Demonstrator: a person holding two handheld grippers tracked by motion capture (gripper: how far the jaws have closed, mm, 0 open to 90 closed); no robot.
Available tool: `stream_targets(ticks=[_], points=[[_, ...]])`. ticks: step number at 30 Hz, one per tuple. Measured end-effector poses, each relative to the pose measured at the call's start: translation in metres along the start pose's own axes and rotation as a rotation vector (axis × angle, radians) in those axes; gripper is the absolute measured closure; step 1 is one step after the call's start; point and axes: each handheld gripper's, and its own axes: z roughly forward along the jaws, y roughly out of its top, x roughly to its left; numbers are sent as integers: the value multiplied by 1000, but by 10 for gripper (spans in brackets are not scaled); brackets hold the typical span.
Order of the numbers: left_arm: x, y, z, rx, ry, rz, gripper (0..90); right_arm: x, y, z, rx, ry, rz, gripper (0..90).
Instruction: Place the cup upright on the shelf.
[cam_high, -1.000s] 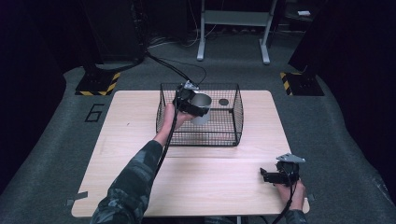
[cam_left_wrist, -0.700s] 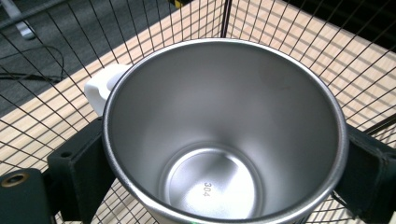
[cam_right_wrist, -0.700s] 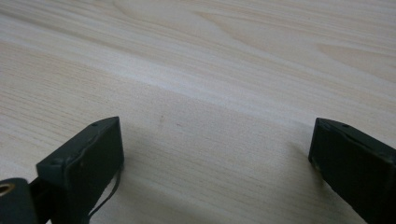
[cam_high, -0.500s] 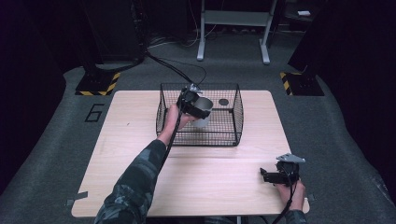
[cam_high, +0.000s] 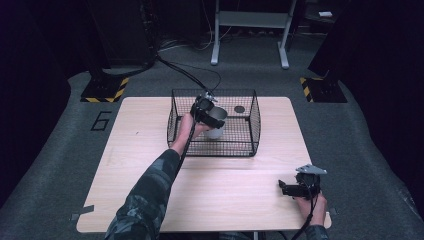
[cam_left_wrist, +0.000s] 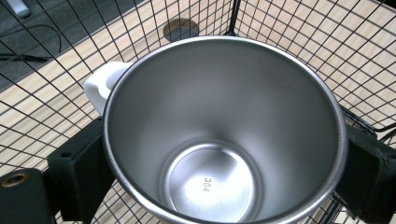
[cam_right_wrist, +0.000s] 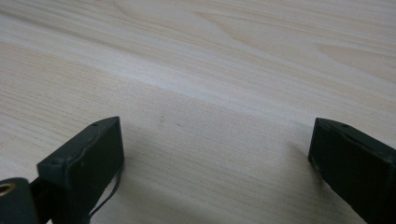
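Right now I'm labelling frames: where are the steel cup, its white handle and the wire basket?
steel cup (cam_left_wrist: 210, 182), left gripper view, inner bottom.
white handle (cam_left_wrist: 100, 84), left gripper view, outer curve.
wire basket (cam_high: 214, 150), high view, near wall.

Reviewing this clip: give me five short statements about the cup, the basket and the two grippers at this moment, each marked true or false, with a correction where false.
1. The left gripper grips a steel cup by its sides. True.
2. The cup is full of liquid. False: the left gripper view looks down to its bare bottom, stamped 304.
3. The cup is inside the black wire basket. True: mesh shows all around it in the left gripper view.
4. The right gripper holds a spoon. False: its jaws stand open over bare table with nothing between them.
5. The cup has a black handle. False: the handle is white.
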Motion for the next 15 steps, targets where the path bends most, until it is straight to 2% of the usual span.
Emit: stream_targets(ticks=[10, 15], points=[[0, 0, 8, 30, -1, -3, 74, -1, 0, 0, 0, 1, -9, 31], [-1, 0, 10, 48, -5, 1, 74, 0, 0, 0, -10, -3, 8, 32]])
